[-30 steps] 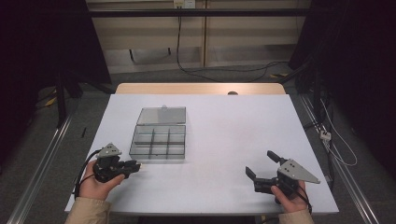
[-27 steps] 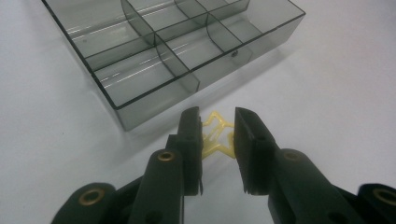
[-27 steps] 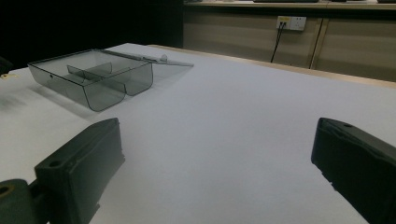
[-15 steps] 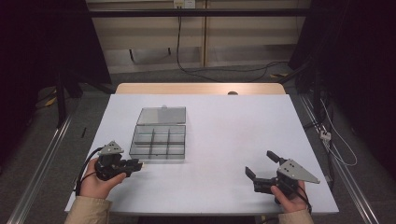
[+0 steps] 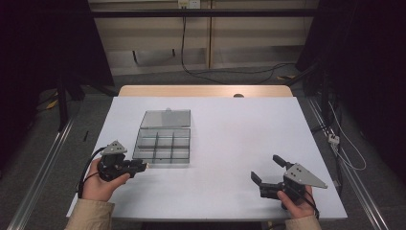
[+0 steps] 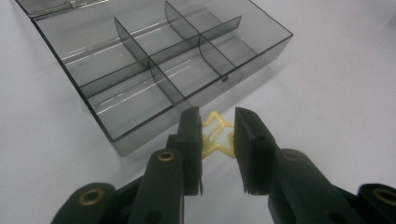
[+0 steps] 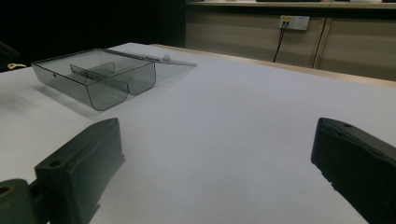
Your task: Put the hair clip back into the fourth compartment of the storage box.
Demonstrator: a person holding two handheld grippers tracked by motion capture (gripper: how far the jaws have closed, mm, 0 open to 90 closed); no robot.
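A clear grey compartment box (image 5: 163,143) lies open on the white table (image 5: 230,134), its lid (image 5: 165,118) flat behind it. My left gripper (image 5: 142,165) sits just in front of the box's near left corner. In the left gripper view its jaws (image 6: 217,114) are shut on a small yellow star-shaped piece (image 6: 215,140), held low over the table beside the box wall (image 6: 154,126). My right gripper (image 5: 265,167) rests near the front right of the table, open, with nothing between its jaws (image 7: 217,135). The box (image 7: 100,77) is far off to its left.
The box's compartments look empty. A wooden strip (image 5: 206,91) runs along the table's far edge. Cables (image 5: 225,72) lie on the floor beyond it. A metal rail (image 5: 43,172) runs along the left side of the table.
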